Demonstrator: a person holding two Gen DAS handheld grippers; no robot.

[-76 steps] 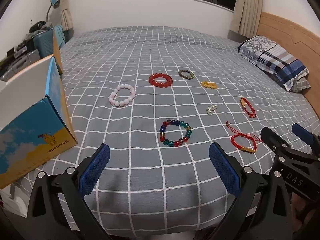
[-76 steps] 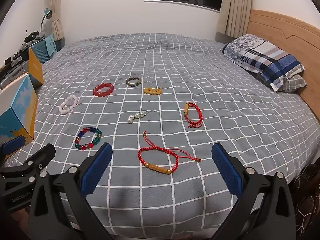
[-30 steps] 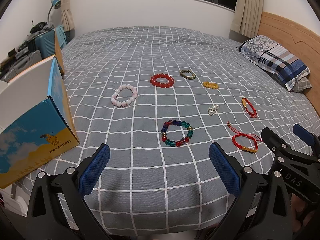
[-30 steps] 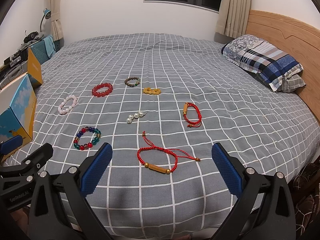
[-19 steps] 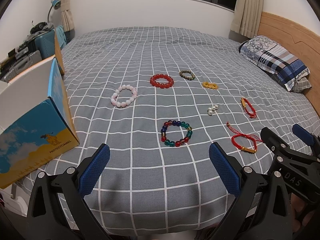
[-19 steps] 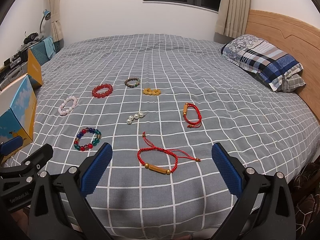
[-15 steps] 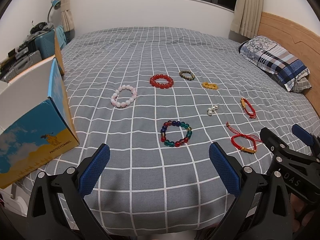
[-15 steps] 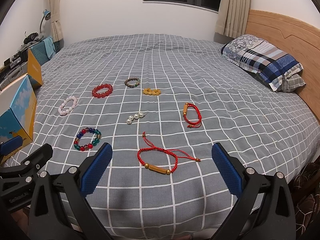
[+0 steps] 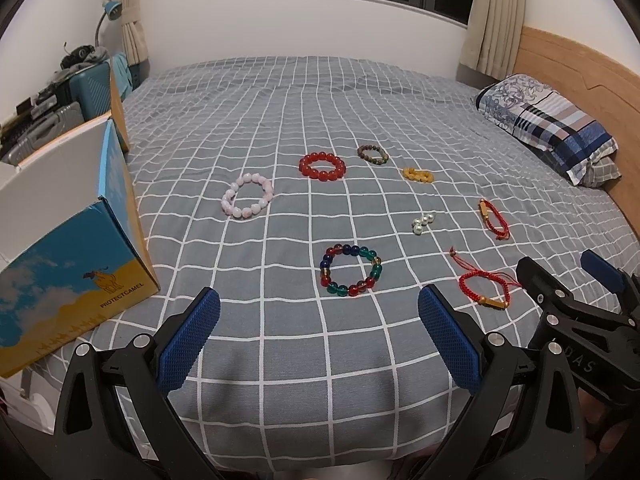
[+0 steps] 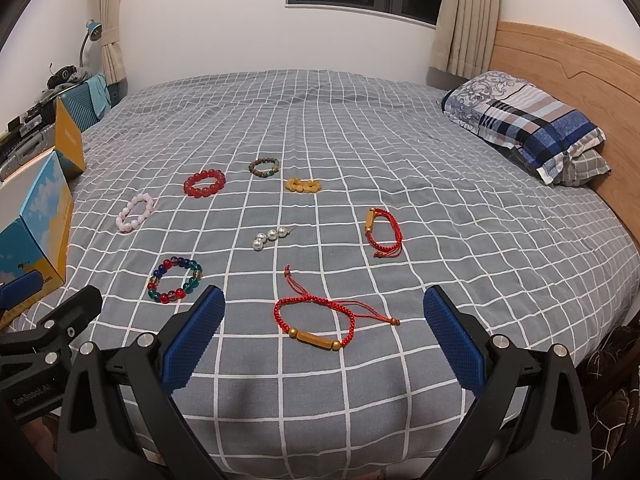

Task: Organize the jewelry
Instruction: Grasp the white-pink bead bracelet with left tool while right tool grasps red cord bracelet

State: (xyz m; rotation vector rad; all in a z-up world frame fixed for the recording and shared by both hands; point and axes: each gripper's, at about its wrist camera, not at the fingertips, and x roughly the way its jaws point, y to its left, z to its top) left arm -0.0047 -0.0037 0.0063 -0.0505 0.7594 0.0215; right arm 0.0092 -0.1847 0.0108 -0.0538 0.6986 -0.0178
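Note:
Several bracelets lie spread on the grey checked bed. Nearest my open, empty left gripper (image 9: pixel 320 336) is a multicoloured bead bracelet (image 9: pixel 351 270). Beyond it lie a pink bead bracelet (image 9: pixel 248 195), a red bead bracelet (image 9: pixel 322 166), a dark bead bracelet (image 9: pixel 373 154), a yellow piece (image 9: pixel 418 175) and a pearl piece (image 9: pixel 422 223). My open, empty right gripper (image 10: pixel 324 336) hovers just short of a red cord bracelet (image 10: pixel 316 322) with a gold bar. A second red cord bracelet (image 10: pixel 382 230) lies farther off.
An open blue and yellow cardboard box (image 9: pixel 76 248) stands at the bed's left edge. A plaid pillow (image 10: pixel 528 124) lies against the wooden headboard (image 10: pixel 568 64) at the right. Suitcases and clutter (image 9: pixel 60 88) stand beyond the box.
Both grippers stay open and almost still; the views shift only slightly. No bracelet has moved.

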